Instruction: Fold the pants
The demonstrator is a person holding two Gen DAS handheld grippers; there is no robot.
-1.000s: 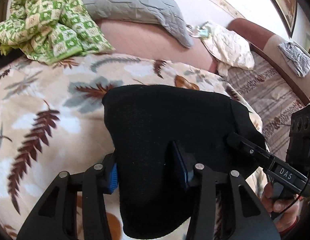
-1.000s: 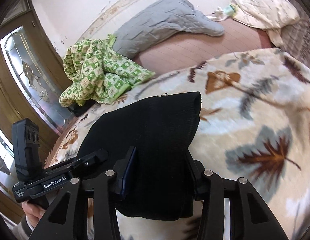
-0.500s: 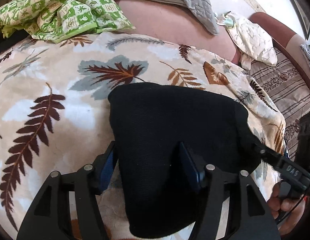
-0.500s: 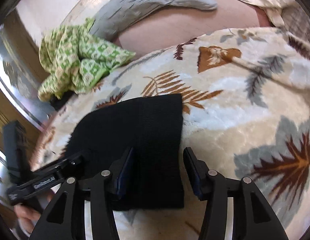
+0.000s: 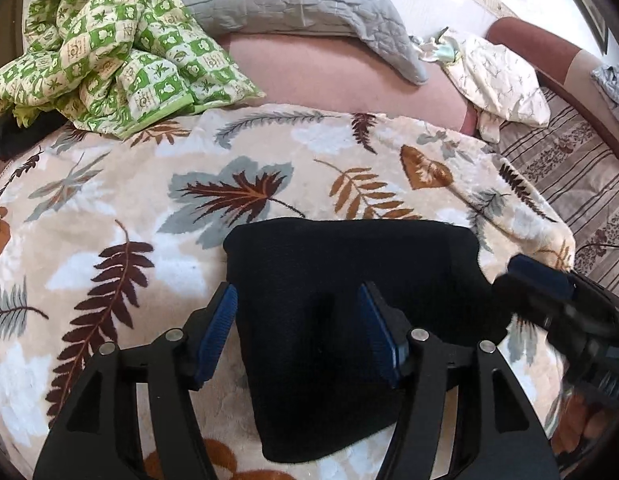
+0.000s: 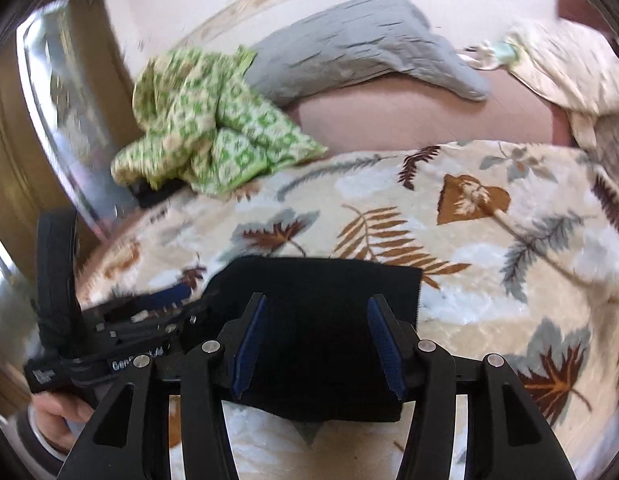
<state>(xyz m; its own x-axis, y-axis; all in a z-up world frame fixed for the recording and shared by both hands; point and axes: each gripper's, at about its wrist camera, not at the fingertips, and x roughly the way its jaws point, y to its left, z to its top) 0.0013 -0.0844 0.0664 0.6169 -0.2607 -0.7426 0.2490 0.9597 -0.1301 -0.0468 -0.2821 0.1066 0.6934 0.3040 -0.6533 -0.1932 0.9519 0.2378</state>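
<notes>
Spread over the bed, a leaf-print blanket (image 5: 109, 248) carries the folded black pants (image 5: 349, 280) near its front edge. Left gripper (image 5: 301, 332) and right gripper (image 6: 321, 340), both released, jaws just widened, straddle its near end.

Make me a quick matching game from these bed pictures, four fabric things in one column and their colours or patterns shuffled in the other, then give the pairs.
Things:
1. folded pants
2. blanket under the pants
3. crumpled quilt
4. pillow by the wall

Looks:
A. plain grey, stitched
B. green and cream checks
C. black
D. cream with brown and grey leaves

Pairs: 1-C, 2-D, 3-B, 4-A
</notes>
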